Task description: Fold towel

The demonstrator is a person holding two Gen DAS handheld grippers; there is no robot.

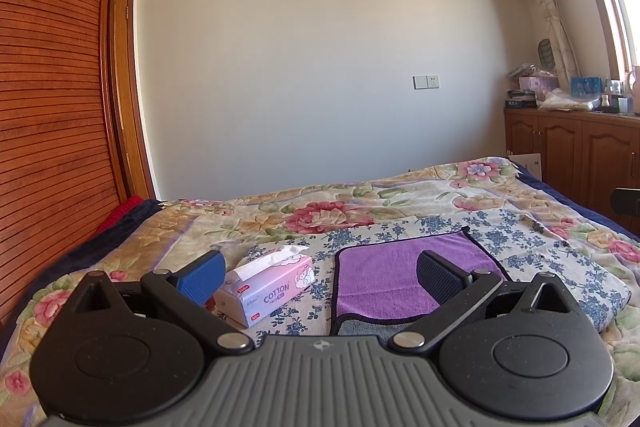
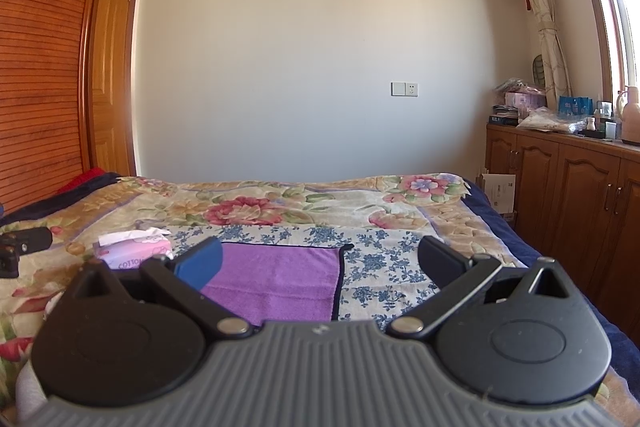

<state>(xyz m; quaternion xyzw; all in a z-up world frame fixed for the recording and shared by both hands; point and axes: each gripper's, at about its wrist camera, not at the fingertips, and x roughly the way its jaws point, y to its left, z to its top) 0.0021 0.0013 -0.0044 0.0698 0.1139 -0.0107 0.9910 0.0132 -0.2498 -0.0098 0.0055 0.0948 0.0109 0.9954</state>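
Observation:
A purple towel with a dark border (image 1: 384, 283) lies flat on the blue-flowered sheet on the bed; its near edge shows a grey underside. It also shows in the right wrist view (image 2: 280, 283). My left gripper (image 1: 320, 277) is open and empty, held above the towel's near left part. My right gripper (image 2: 320, 265) is open and empty, held above the towel's near right edge. The left gripper's body (image 2: 20, 247) shows at the left edge of the right wrist view.
A pink tissue box (image 1: 268, 287) stands just left of the towel, also in the right wrist view (image 2: 132, 251). A floral blanket (image 1: 320, 211) covers the bed. A wooden wardrobe (image 1: 52, 87) is at left, wooden cabinets (image 2: 580, 195) with clutter at right.

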